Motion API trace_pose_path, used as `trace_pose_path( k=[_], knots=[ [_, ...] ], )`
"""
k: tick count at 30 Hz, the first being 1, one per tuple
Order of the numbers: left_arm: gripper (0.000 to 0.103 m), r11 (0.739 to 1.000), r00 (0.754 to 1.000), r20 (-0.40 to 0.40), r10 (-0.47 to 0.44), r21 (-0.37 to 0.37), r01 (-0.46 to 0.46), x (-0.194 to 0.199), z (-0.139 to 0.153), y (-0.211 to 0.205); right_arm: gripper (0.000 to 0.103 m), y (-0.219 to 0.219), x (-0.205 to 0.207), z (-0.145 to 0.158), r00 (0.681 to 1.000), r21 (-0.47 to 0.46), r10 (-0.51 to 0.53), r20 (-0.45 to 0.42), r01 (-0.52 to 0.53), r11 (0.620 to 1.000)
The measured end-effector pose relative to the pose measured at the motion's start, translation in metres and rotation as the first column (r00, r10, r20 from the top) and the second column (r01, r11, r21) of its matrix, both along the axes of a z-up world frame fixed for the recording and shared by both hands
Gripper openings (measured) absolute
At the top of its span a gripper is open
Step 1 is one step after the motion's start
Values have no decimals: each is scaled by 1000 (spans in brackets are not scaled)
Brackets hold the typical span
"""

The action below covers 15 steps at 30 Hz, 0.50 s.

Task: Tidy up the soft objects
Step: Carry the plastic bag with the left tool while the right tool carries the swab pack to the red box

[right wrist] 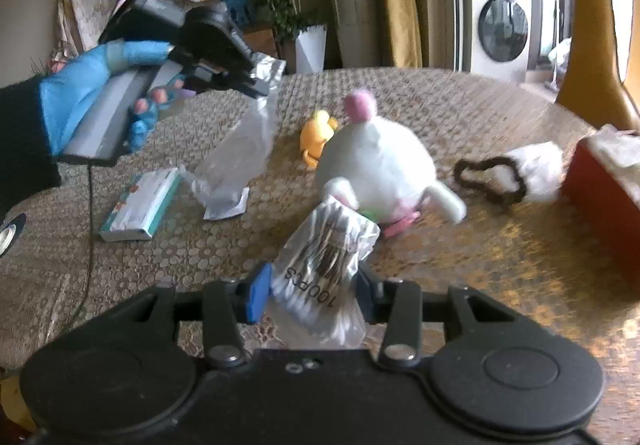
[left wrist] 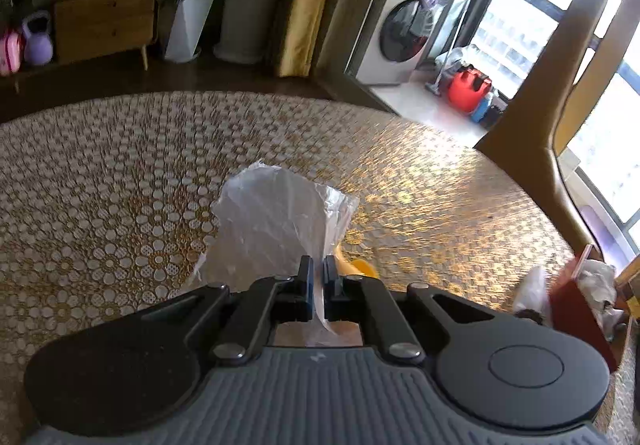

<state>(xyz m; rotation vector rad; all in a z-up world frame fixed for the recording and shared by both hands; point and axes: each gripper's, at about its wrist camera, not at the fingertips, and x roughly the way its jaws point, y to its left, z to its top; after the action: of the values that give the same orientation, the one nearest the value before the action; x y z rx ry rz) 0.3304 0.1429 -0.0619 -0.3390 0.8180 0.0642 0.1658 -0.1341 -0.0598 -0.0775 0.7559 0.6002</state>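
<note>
My left gripper (left wrist: 318, 277) is shut on the rim of a clear plastic bag (left wrist: 276, 217) and holds it up above the table; the right wrist view shows that gripper (right wrist: 256, 87) raised at the left with the bag (right wrist: 240, 153) hanging down to the tabletop. My right gripper (right wrist: 312, 287) is shut on a clear pack of cotton swabs (right wrist: 324, 269) marked "100PCS", low over the table's near side. Beyond it lie a white plush toy (right wrist: 376, 165) with a pink pom-pom and a small yellow toy (right wrist: 318, 133), whose edge shows in the left wrist view (left wrist: 358, 267).
The round table has a patterned gold-and-white cover (right wrist: 480, 245). A tissue pack (right wrist: 140, 205) lies at the left. A brown hair tie (right wrist: 488, 181) and white fluffy item (right wrist: 536, 169) lie at the right beside a red box (right wrist: 600, 185). A chair back (left wrist: 532, 93) stands at the far right.
</note>
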Motion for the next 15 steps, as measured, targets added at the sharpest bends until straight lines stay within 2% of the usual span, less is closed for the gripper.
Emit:
trace_pose_path(
  k=[9,15],
  knots=[
    [4,997,992,101,-78,34,75,-46,64,-34,43,-47,-14,37,997,14,-35,66,34,999],
    [4,985,977,128,-169,45,165,-75,91,-73,43,-82,-16,53,994,8,-69,81,68,998]
  ],
)
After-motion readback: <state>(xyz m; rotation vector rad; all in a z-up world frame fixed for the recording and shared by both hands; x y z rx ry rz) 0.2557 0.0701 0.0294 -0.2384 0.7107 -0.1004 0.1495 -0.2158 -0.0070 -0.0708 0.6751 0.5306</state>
